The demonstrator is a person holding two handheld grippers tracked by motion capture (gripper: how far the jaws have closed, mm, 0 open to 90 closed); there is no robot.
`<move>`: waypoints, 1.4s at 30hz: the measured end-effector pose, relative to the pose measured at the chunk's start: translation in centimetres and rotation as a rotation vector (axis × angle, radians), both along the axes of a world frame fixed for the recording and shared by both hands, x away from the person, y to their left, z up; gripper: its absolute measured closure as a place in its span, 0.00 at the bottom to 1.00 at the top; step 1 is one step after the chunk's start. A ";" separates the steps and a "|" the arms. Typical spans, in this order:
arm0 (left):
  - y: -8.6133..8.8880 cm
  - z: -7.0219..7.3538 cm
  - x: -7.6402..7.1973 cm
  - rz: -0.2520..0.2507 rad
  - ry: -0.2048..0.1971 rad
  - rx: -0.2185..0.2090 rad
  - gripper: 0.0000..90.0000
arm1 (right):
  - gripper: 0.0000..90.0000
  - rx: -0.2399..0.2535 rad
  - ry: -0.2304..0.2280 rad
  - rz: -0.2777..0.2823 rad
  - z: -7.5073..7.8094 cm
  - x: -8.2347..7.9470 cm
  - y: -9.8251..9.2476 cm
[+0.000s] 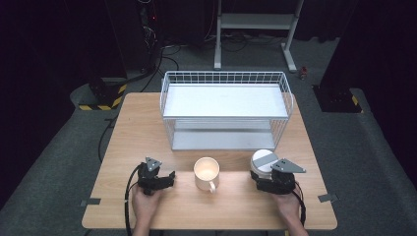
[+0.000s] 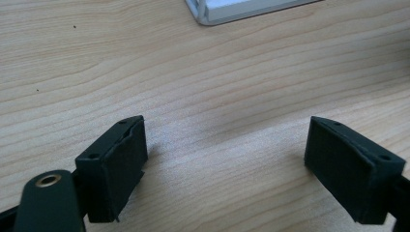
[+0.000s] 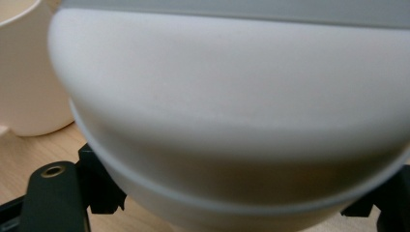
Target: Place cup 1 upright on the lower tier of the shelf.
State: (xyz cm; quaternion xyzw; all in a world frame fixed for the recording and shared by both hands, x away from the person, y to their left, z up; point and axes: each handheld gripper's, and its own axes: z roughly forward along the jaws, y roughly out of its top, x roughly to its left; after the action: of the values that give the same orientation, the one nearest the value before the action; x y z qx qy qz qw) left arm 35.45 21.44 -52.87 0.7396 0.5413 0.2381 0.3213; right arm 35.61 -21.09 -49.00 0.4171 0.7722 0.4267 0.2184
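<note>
My right gripper (image 1: 272, 173) sits at the near right of the worktop (image 1: 236, 206), and its jaws stand about as wide as they go around a white round container (image 1: 263, 162) with a grey lid. In the right gripper view that container (image 3: 227, 121) bulges right up against me, its curved wall lying between my two jaws, whose dark tips peek out at either side beneath it. Whether the pads actually press on the wall I cannot tell, because the container hides them. Just to the left of those jaws stands a cream mug (image 1: 206, 173), upright, its handle turned toward the person; in the right gripper view its side (image 3: 24, 77) shows at the upper left, close to the container, though I cannot say whether the two touch.

My left gripper (image 1: 169, 178) rests at the near left, well apart from the mug. Its jaws are spread wide with nothing between them, only bare wood (image 2: 217, 96). Ahead of both sets of jaws stands a white wire rack (image 1: 226, 110) with two shelves; a corner of its base (image 2: 232, 12) shows beyond my left jaws.
</note>
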 end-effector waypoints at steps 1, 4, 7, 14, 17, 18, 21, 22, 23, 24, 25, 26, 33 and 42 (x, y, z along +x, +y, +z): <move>0.0 0.0 0.0 0.000 0.000 0.000 0.17 | 0.21 0.005 0.009 -0.003 0.1 0.2 0.1; 0.0 0.0 0.0 0.000 0.000 0.001 0.17 | 0.21 0.018 0.001 0.001 0.5 1.2 0.3; 0.0 0.0 0.0 0.000 0.000 0.001 0.17 | 0.21 0.033 -0.001 -0.002 0.9 2.0 0.6; 0.0 0.0 0.0 0.000 0.000 0.001 0.17 | 0.21 0.038 0.007 -0.005 1.3 3.2 1.3; 0.0 0.0 0.0 0.000 0.000 0.000 0.17 | 0.21 0.037 0.004 -0.006 1.5 4.2 1.8; 0.0 0.0 0.0 0.000 0.000 0.001 0.17 | 0.21 0.038 0.001 -0.006 1.6 4.5 1.8; 0.0 0.0 0.0 -0.001 0.001 0.002 0.17 | 0.21 0.045 0.005 -0.018 1.6 5.3 2.0; 0.0 0.0 0.0 0.001 0.000 0.000 0.17 | 0.21 0.051 0.009 -0.025 1.6 5.5 2.1; 0.0 0.0 0.0 0.001 0.000 0.000 0.18 | 0.21 0.052 0.004 -0.026 1.6 5.8 2.1; 0.0 0.0 0.0 0.001 -0.001 0.001 0.18 | 0.21 0.057 0.007 -0.031 1.6 6.0 2.1; 0.0 0.0 0.0 0.001 -0.001 0.001 0.18 | 0.21 0.057 0.008 -0.033 1.6 6.3 2.2; 0.0 0.0 0.0 0.001 -0.001 0.001 0.18 | 0.21 0.057 0.016 -0.040 1.6 6.5 2.3; 0.0 0.0 0.0 0.001 -0.001 0.001 0.18 | 0.21 0.047 0.017 -0.067 1.3 8.2 2.8; 0.0 0.0 0.0 -0.002 0.002 0.005 0.18 | 0.21 0.010 0.025 -0.088 1.1 9.7 3.7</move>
State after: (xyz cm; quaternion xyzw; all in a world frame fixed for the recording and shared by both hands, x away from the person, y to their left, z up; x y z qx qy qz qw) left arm 35.44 21.47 -52.85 0.7412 0.5402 0.2383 0.3193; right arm 45.28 -17.40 -47.91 0.4572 0.7536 0.4150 0.2252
